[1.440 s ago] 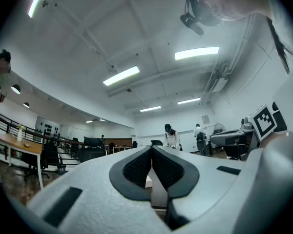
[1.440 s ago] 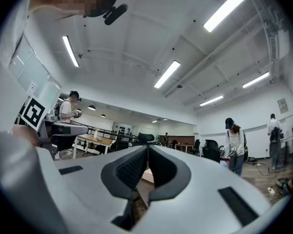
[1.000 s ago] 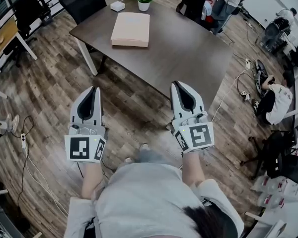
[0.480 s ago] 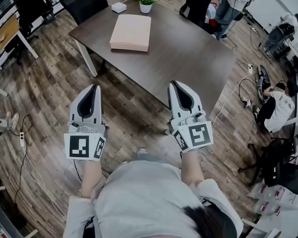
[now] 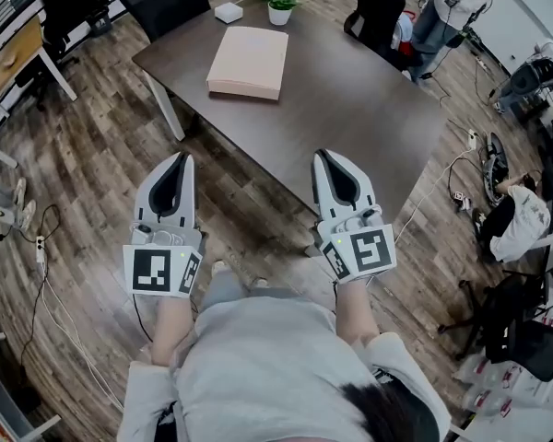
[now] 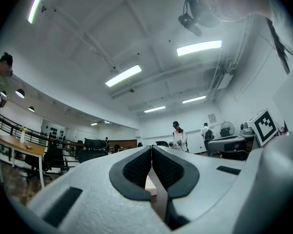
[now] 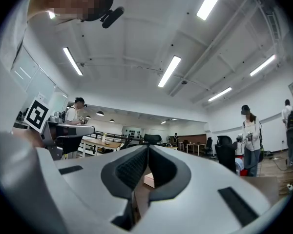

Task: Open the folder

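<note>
Pale pink, the folder (image 5: 249, 61) is lying closed towards the far end of the dark tabletop (image 5: 350, 118), near a small white box (image 5: 229, 12) and a potted plant (image 5: 281, 3). The left tool (image 5: 180, 158) and right tool (image 5: 326, 154) are hovering at the tabletop's near side, well apart from the folder, each with jaws pressed together on nothing. Nothing is showing as done; reaching the folder and lifting its cover are both waiting.

Light grey short-sleeved shirt (image 5: 276, 357)
</note>
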A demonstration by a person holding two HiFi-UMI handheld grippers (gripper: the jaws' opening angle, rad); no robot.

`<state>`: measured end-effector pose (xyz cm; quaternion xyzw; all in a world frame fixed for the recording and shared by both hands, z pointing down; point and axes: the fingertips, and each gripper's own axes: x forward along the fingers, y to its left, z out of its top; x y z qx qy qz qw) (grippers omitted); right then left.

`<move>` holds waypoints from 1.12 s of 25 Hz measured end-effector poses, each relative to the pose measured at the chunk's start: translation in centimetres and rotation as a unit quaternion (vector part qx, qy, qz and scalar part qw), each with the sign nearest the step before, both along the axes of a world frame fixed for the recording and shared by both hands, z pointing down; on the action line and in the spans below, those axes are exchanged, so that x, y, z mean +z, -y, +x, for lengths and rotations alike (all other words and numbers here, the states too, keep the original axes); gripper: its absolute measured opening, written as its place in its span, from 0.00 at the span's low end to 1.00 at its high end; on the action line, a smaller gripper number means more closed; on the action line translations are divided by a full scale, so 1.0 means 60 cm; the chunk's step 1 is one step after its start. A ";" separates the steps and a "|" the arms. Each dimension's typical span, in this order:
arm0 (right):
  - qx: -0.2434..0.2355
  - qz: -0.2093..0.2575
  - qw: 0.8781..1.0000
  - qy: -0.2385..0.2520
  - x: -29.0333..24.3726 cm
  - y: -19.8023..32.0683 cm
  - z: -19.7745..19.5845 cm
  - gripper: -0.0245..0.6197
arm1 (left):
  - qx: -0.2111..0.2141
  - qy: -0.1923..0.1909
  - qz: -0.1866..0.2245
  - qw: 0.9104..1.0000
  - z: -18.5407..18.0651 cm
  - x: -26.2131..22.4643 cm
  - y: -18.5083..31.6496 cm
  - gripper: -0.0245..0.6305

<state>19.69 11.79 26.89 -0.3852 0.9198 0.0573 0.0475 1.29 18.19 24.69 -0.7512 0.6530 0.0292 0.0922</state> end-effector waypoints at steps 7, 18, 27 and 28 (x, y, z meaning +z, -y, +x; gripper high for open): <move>-0.005 -0.003 1.000 0.002 0.004 0.047 -0.031 0.06 | -0.001 -0.002 -0.005 1.000 -0.030 0.006 0.046 0.05; 0.011 -0.008 1.000 0.008 0.002 0.149 -0.110 0.06 | 0.021 0.008 -0.010 1.000 -0.106 0.004 0.160 0.05; 0.034 -0.003 0.999 0.012 -0.010 0.233 -0.181 0.06 | 0.045 0.021 -0.010 0.999 -0.178 -0.005 0.257 0.05; 0.037 -0.003 0.999 0.013 -0.011 0.241 -0.189 0.06 | 0.049 0.022 -0.011 0.999 -0.186 -0.006 0.267 0.05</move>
